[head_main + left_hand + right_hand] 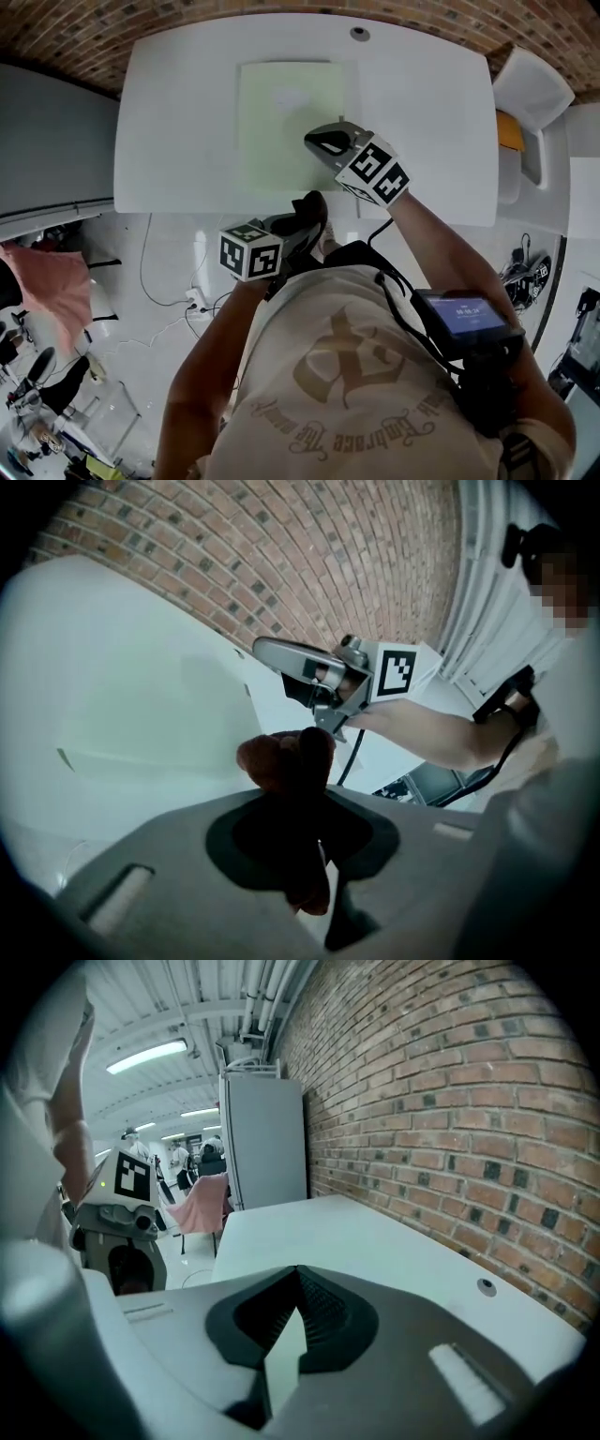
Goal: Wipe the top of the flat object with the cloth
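A pale green flat sheet (pixel 286 117) lies on the white table (pixel 431 141); it also shows in the left gripper view (pixel 141 714). My right gripper (pixel 323 142) hovers over the sheet's near right corner, its jaws together and nothing in them; in its own view (pixel 298 1279) a sliver of green shows below the closed tips. My left gripper (pixel 305 211) is at the table's near edge, off the sheet, shut on a dark brown cloth (pixel 262 761) that bulges beyond its tips (pixel 305 752). The right gripper (pixel 291 658) shows ahead of it.
A brick wall (pixel 450 1101) runs along the table's far side. The tabletop has a small round hole (pixel 359 34) at the back. A white seat (pixel 532 84) stands to the right, and a grey cabinet (pixel 262 1138) with a pink cloth (pixel 47 281) to the left.
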{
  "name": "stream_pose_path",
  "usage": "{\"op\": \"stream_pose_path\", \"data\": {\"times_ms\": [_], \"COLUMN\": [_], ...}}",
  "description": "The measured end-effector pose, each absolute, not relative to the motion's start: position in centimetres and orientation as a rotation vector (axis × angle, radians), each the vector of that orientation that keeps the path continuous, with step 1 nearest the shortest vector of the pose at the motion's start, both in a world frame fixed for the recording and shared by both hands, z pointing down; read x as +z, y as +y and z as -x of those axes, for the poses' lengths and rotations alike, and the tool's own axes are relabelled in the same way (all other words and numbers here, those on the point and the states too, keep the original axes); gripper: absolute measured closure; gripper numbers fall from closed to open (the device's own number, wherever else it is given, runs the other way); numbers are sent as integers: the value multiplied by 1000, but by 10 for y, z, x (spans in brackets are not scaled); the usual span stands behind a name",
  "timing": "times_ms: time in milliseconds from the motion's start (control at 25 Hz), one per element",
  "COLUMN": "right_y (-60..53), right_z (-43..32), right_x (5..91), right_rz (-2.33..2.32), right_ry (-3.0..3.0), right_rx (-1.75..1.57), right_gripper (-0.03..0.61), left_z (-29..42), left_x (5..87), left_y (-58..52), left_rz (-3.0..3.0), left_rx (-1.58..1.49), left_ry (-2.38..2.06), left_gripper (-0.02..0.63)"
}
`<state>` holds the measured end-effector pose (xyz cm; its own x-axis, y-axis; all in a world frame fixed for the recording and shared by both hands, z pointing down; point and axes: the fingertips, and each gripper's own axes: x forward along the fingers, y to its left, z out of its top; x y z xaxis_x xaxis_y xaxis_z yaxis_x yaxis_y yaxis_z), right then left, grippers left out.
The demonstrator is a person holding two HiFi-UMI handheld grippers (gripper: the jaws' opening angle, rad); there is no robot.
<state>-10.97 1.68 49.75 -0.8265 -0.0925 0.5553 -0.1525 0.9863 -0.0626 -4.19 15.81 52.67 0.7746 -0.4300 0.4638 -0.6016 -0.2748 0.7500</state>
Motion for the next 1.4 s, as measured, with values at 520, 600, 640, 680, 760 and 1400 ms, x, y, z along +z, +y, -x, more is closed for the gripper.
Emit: {"op": "stream_pose_path", "data": {"times_ms": [520,600,640,680,760,1400], "right_y": [69,74,77,82,94,127], "right_z": [101,97,93,90,83,38], "right_x": [425,421,421,420,422,432], "right_rz": [-322,-356,-376,-395,-436,-694], "right_ry": [-2759,-2780,-2785,-2785,-2782,-2773], "right_rx": [229,235,243,256,285,361], "right_gripper": [571,571,571,571,571,571], "left_z": [142,153,157,160,166,151], "left_x": [473,470,469,468,465,456], "left_y": [159,157,158,161,169,178], "left_rz": [-2118,-2145,-2154,-2158,-2161,-2278], "left_rx": [174,187,195,202,205,198], "left_ry": [-1072,-1103,-1112,-1118,-1126,-1040], "left_gripper": [535,535,535,535,535,535]}}
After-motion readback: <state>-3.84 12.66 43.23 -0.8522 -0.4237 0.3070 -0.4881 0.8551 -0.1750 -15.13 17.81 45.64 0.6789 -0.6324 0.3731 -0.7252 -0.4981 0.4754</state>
